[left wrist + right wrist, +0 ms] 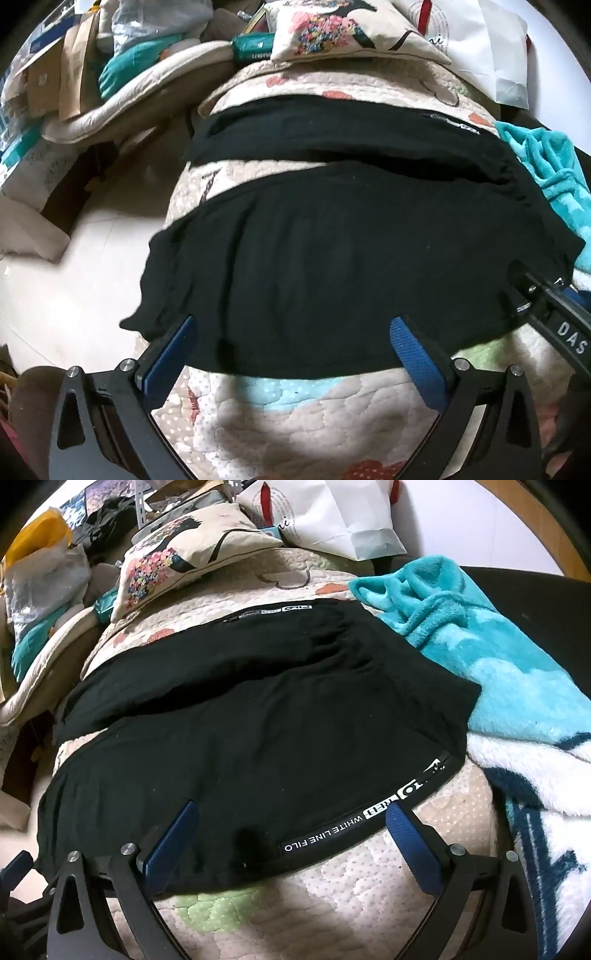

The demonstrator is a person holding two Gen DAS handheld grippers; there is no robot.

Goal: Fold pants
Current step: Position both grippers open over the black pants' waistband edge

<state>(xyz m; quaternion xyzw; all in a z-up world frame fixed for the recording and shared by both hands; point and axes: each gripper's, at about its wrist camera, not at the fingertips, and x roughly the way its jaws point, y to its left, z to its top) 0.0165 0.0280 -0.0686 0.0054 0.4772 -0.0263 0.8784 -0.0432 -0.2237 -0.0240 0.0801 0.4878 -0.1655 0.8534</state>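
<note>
Nearest to me, my left gripper [291,328] stands with its jaws spread as wide as they go, blue pads tilted down over the near hem of the black pants [332,258]. Nothing is pinched between the pads; the cloth edge lies flat below and between them, and I cannot tell whether the tips brush it. My right gripper [291,812] is spread just as wide, also empty, its tips at the near edge of the pants [240,738], by the side band printed with white letters [354,823]. In the left view the right gripper [546,306] shows at the right edge, its tip at the border of the black fabric.

The pants lie flat across the quilted bedspread [295,413], which shows pale patches below the hem in both views [332,886]. The two legs run leftward, one nearer me and one farther, with a wedge of quilt between them at the left, where they reach the bed's edge.

To the right, just beside the pants, a teal fleece blanket [480,635] lies bunched, touching the fabric's far right corner. Farther on sits a flower-printed pillow [173,561], and behind it a white paper bag [343,520]. Off the bed's left side, clutter of bags and boxes [74,74] is heaped above the pale floor [74,277].
</note>
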